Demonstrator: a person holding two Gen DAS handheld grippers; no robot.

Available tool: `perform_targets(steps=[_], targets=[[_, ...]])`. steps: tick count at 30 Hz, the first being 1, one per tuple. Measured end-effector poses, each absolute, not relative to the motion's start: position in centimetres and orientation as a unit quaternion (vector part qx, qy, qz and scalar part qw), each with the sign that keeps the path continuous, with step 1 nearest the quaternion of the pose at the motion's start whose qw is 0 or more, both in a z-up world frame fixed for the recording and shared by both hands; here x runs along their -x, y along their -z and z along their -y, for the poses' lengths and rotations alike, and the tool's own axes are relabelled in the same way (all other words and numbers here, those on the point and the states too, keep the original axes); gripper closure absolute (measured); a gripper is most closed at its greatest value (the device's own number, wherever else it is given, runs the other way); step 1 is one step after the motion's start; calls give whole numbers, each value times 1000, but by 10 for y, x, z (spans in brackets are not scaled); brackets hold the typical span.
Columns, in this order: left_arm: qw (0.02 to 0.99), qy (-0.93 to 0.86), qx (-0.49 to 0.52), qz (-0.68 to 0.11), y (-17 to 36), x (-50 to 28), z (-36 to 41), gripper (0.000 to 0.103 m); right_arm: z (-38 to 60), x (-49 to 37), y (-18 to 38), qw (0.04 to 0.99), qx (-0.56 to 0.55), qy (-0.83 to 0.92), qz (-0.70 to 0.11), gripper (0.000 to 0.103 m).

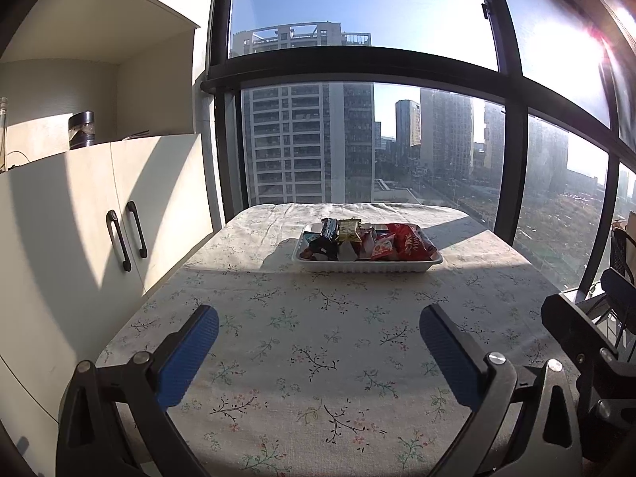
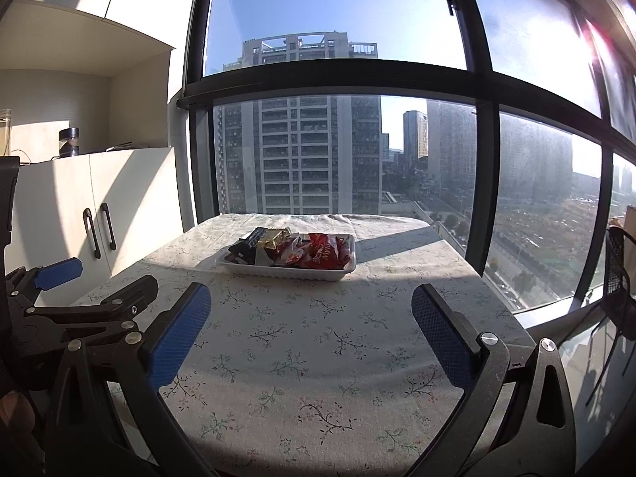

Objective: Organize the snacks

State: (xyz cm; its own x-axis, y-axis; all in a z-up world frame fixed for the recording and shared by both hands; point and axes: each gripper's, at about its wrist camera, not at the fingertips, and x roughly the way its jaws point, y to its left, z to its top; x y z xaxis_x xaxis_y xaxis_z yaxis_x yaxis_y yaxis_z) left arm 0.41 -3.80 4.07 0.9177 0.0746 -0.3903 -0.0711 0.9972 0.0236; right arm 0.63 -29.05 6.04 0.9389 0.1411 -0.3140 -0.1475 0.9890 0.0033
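A white tray [image 1: 369,266] stands at the far middle of the table and holds several snack packets: red bags [image 1: 409,242], dark packets [image 1: 324,244] and a yellow one [image 1: 348,228]. It also shows in the right wrist view [image 2: 286,272], with the red bags [image 2: 324,254] at its right end. My left gripper [image 1: 318,324] is open and empty, above the near part of the table, well short of the tray. My right gripper [image 2: 312,304] is open and empty too, beside the left one, whose fingers [image 2: 59,274] show at the left edge.
The table wears a floral cloth [image 1: 318,357]. A white cabinet with black handles [image 1: 127,234] stands close on the left, with a dark jar [image 1: 81,129] on top. Floor-to-ceiling windows [image 1: 357,139] lie behind the table. A black chair [image 2: 620,278] is on the right.
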Motion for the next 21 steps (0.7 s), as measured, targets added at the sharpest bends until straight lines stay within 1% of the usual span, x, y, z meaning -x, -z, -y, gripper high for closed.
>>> perform_targets(steps=[21], targets=[[978,-42,3,-206,-37,-6,33,0,283,-11,-56,983,14,-79,-167,1]])
